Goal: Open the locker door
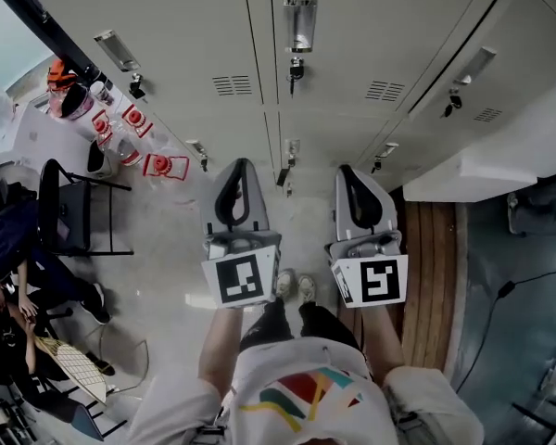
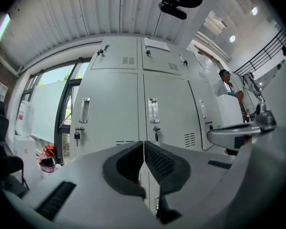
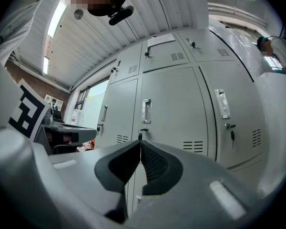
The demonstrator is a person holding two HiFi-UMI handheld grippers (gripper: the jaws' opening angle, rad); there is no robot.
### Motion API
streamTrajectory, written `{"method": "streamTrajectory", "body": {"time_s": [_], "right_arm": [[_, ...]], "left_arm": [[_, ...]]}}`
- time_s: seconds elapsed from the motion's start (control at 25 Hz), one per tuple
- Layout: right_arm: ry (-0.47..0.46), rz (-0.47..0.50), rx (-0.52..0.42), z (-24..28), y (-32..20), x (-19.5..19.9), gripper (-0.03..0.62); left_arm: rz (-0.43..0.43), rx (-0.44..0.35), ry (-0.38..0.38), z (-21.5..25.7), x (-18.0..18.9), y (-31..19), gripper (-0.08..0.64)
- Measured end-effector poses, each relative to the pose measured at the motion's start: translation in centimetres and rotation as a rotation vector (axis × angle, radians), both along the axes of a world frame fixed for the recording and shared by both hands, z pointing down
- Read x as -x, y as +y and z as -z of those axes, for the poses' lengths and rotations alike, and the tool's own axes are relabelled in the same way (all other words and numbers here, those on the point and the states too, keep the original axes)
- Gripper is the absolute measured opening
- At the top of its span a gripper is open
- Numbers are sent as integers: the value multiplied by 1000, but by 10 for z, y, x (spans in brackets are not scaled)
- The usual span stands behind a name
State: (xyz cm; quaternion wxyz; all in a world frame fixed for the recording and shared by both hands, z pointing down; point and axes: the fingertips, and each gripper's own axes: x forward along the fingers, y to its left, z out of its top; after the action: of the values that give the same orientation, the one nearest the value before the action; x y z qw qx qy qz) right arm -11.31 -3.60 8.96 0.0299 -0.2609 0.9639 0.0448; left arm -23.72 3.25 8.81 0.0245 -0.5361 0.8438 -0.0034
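Handle [image 3: 146, 110] upright, dead ahead of right tongs [image 3: 139, 146]
Left tongs [image 2: 144, 146] alongside; both pinched shut, empty, well short of that handle.

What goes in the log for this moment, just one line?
left gripper: shut, empty | right gripper: shut, empty | locker door: closed, key in lock | contact: none yet

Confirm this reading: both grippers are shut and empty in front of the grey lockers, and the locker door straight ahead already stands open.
The door is the mistake. The locker door straight ahead is closed, flush with its neighbours, as the left gripper view shows. The rest holds: the left gripper and the right gripper are shut and empty in front of the grey lockers.
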Motion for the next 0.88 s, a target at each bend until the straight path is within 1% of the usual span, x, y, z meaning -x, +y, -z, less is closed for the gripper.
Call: {"method": "streamTrajectory", "body": {"time_s": [0.16, 0.28, 0.4, 0.48, 0.56, 0.68, 0.8, 0.88], "right_arm": [[9, 35, -6, -37, -21, 29, 5], [4, 56, 2, -79, -31, 46, 5], [5, 41, 18, -123, -44, 56, 5], [26, 37, 32, -149, -48, 61, 5], [45, 42, 44, -174, -48, 65, 6], [61, 51, 57, -203, -49, 71, 6], [70, 56, 68, -223, -49, 76, 8], [87, 64, 74, -234, -49, 82, 21]], "left_arm": [[-9, 12, 8, -44, 17, -20, 18], [-2, 46, 15, -88, 27, -25, 18], [-11, 66, 14, -127, 34, -35, 18], [-17, 62, 48, -150, 37, -39, 18], [-21, 56, 77, -170, 40, -41, 18], [-24, 59, 81, -195, 44, -43, 18], [-21, 65, 99, -215, 45, -42, 18], [-17, 68, 112, -226, 45, -40, 18]]}}
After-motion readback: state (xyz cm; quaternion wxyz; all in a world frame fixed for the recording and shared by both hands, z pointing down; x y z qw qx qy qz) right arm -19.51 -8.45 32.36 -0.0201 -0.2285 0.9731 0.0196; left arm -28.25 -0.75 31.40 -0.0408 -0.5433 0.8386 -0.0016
